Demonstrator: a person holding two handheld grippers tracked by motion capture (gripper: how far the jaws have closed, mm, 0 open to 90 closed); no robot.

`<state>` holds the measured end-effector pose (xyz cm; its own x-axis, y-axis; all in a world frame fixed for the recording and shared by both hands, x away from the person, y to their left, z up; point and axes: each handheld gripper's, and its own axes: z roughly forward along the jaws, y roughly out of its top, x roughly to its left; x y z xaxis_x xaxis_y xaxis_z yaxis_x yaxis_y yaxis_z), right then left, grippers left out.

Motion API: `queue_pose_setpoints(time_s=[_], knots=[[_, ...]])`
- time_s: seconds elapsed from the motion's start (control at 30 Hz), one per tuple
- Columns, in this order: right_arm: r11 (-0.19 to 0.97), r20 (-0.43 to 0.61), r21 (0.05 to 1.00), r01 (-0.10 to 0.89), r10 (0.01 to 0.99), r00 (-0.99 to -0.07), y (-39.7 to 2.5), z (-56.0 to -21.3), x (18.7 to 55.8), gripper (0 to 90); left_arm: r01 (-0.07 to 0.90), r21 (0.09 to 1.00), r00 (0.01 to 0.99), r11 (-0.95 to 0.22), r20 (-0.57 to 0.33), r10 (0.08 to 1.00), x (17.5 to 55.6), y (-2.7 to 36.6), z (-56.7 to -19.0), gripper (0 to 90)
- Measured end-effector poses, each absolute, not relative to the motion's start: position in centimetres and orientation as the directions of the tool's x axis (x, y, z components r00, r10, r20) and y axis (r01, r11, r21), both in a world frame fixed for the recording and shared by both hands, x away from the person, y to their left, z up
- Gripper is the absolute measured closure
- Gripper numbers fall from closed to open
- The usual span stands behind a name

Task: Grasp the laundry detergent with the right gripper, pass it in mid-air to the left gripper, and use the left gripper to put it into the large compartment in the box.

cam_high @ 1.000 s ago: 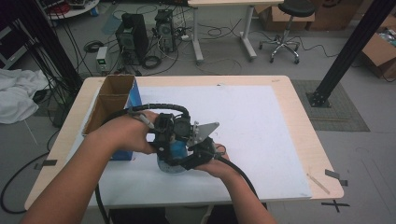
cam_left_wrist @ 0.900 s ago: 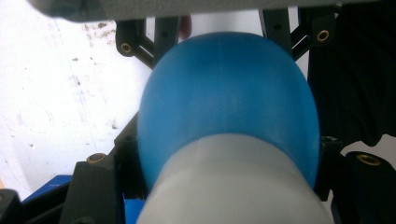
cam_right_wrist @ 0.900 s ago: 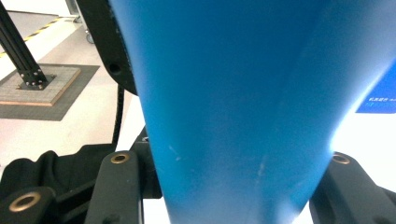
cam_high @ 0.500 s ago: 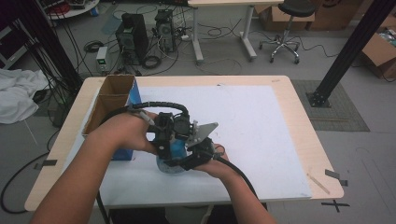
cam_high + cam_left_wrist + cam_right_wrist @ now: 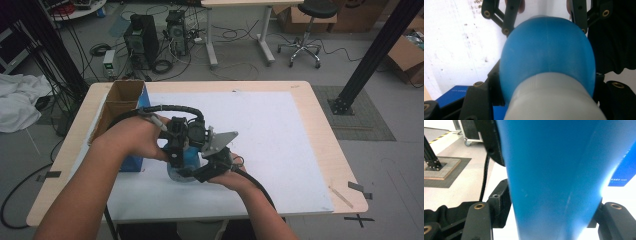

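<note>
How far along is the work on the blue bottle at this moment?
Done: both grasps look made. The left hand-held gripper clamps the blue bottle by its white cap; the right hand-held gripper clamps the body. In hand: the bottle held over the white mat. Left: the cap is on, probably awaiting unscrewing.

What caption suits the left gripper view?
Left gripper clamps the blue bottle near its white cap.

Black left gripper (image 5: 176, 161), brass screws; right gripper (image 5: 212, 167), grey three-cornered plate; ribbed black cables.
</note>
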<state>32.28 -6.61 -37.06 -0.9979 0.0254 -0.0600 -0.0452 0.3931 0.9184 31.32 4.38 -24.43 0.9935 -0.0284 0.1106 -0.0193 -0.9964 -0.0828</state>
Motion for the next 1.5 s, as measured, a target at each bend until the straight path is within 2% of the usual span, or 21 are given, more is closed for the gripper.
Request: queue_pose_setpoints(time_s=[0.33,0.43,0.63,0.77,0.8,0.87,0.9,1.1,1.33,1.43,1.47,1.5], knots=[[0.385,-0.057,0.922,-0.039,0.034,-0.998,-7.0,-37.0,32.4,34.2,-0.015,-0.080,0.995,-0.997,0.098,-0.023,31.4,4.4,-24.1,38.3],[0.380,-0.047,0.925,-0.033,0.029,-0.998,-7.1,-36.9,32.4,30.1,-0.011,-0.081,0.995,-0.997,0.095,-0.019,31.4,4.5,-24.1,38.3],[0.408,-0.010,0.913,-0.006,0.008,-1.000,-7.4,-36.6,32.4,15.4,0.002,-0.087,0.996,-0.996,0.091,-0.005,31.6,4.9,-23.5,38.2],[0.421,-0.005,0.907,-0.002,0.004,-1.000,-7.9,-36.3,32.5,13.2,0.015,-0.089,0.996,-0.996,0.095,0.006,31.6,5.1,-23.0,38.2],[0.436,0.003,0.900,0.007,0.012,-1.000,-8.3,-35.9,32.5,10.0,0.020,-0.091,0.996,-0.996,0.091,0.011,31.7,5.2,-22.7,38.2],[0.441,0.005,0.898,0.008,0.008,-1.000,-8.5,-35.7,32.5,9.3,0.027,-0.092,0.996,-0.995,0.087,0.019,31.8,5.3,-22.3,38.2],[0.457,0.001,0.889,0.012,0.023,-1.000,-9.0,-35.3,32.5,4.9,0.037,-0.092,0.996,-0.995,0.085,0.029,31.8,5.5,-21.9,38.2],[0.501,-0.002,0.865,0.023,0.048,-0.999,-10.5,-34.3,32.8,0.0,0.074,-0.092,0.995,-0.993,0.074,0.067,32.2,5.7,-20.6,38.2],[0.586,-0.018,0.810,0.028,0.073,-0.997,-12.3,-32.8,32.9,0.0,0.131,-0.092,0.990,-0.987,0.071,0.124,33.0,6.1,-19.2,38.1],[0.687,-0.033,0.726,0.019,0.063,-0.997,-12.9,-31.8,33.1,0.0,0.189,-0.095,0.981,-0.977,0.059,0.184,33.6,6.5,-18.0,38.1],[0.687,-0.033,0.726,0.019,0.063,-0.997,-12.9,-31.8,33.1,0.0,0.189,-0.095,0.981,-0.977,0.059,0.184,33.6,6.5,-18.0,38.1],[0.736,-0.045,0.676,0.016,0.063,-0.997,-13.3,-31.3,33.2,0.0,0.231,-0.091,0.972,-0.969,0.064,0.226,34.0,6.9,-17.2,38.0]])
